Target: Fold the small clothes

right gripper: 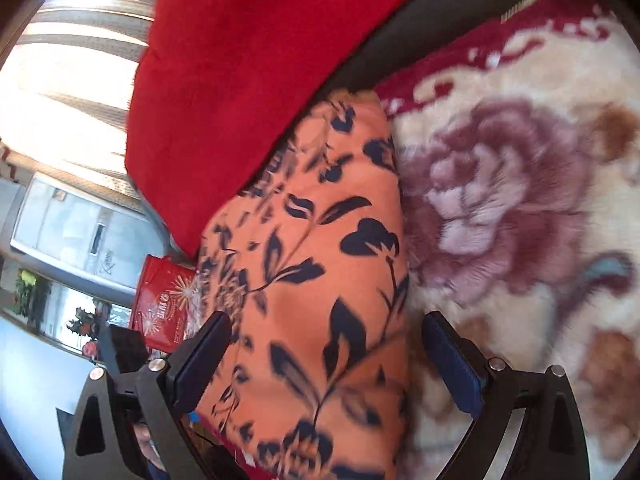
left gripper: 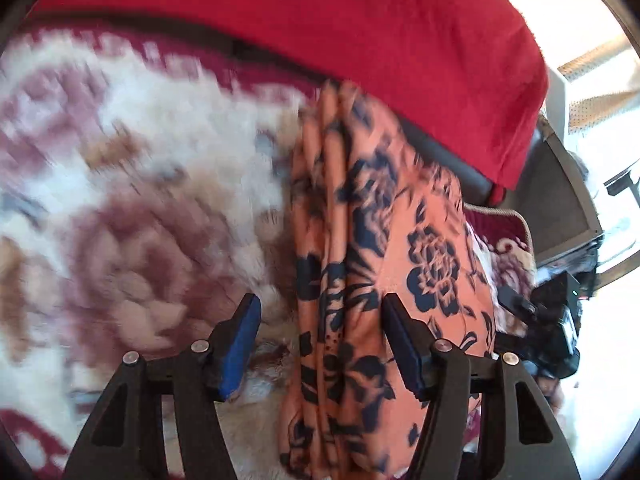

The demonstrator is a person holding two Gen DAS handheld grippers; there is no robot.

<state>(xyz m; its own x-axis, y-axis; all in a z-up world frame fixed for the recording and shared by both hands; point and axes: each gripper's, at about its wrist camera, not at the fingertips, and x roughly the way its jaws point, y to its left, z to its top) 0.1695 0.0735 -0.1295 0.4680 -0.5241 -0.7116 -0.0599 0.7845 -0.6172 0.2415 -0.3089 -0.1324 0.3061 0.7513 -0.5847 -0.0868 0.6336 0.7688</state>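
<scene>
Writing: only one labelled thing shows, a red packet (right gripper: pixel 166 306) at 8 o'clock in the right wrist view, w/ pale starburst marks and a round emblem; the lettering is too small and blurred to read. Its lower edge is cut off behind the right gripper's finger, so I can't tell what's in it or if it's sealed. No other container seen.

Task item: an orange cloth w/ dark navy flower print (left gripper: pixel 400 240), folded into a long stack of layers. It lies on a fleecy cream blanket w/ maroon roses (left gripper: pixel 132 184). In the left wrist view it runs from centre down to 6 o'clock, w/ the folded edges facing 9 o'clock. In the right wrist view it fills the centre down to 6 o'clock, blanket at 3 o'clock. Its far end tucks under a red plush cover (left gripper: pixel 320 40) at 12 o'clock, so that end is hidden.

Left gripper (left gripper: pixel 320 340): jaws apart, nothing clamped. One finger stands over the blanket at 7 o'clock, the other over the cloth at 5 o'clock; the stack's folded edge sits in the gap w/o being pinched.

Right gripper (right gripper: pixel 326 364): jaws wide apart, straddling the cloth, pads not pressing it as far as seen.

Hard to make out: blanket heavily motion-blurred in the left view. A dark strip btwn red cover and blanket, material unclear. At 4 o'clock in the left view a black device (left gripper: pixel 556 320), prob. the other gripper's body, partly cut off. Bright window area at 10 o'clock in the right view is washed out.
</scene>
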